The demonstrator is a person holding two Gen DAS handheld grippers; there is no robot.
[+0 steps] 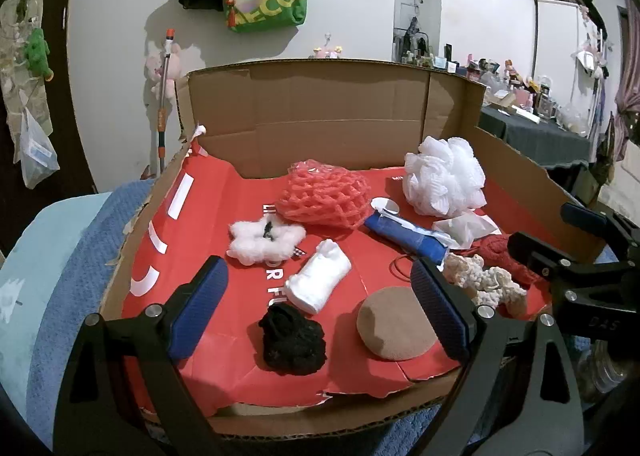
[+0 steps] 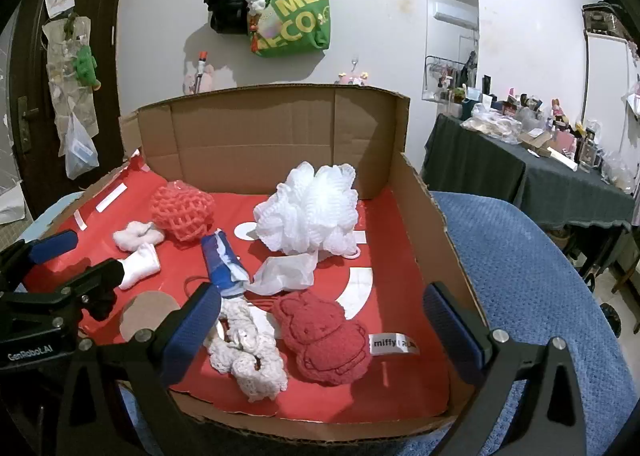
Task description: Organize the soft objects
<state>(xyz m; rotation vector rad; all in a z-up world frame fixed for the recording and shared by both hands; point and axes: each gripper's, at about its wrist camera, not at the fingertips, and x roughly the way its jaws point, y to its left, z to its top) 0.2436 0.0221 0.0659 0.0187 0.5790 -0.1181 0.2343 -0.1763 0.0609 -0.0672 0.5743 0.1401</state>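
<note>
A low cardboard box [image 1: 320, 422] with a red liner holds the soft things. In the left wrist view my left gripper [image 1: 320, 308] hangs open over the box's near part, with a white rolled sock [image 1: 318, 282], a black mesh wad [image 1: 292, 338] and a brown round sponge [image 1: 394, 324] beneath its gap. Farther back lie a white fluffy scrunchie [image 1: 264, 238], an orange foam net [image 1: 324, 198], a blue packet [image 1: 408, 236] and a white bath pouf [image 1: 442, 176]. My right gripper [image 2: 322, 330] is open above a red rabbit-shaped cloth [image 2: 324, 340] and a cream crochet piece [image 2: 248, 352], touching neither.
The box [image 2: 304, 432] rests on a blue blanket [image 2: 532, 296]. A crumpled white plastic bag [image 2: 284, 274] lies by the pouf [image 2: 310, 208]. A dark table [image 2: 540, 184] with clutter stands at the right, a green bag [image 2: 296, 20] hangs on the wall, and a door [image 2: 48, 96] is at the left.
</note>
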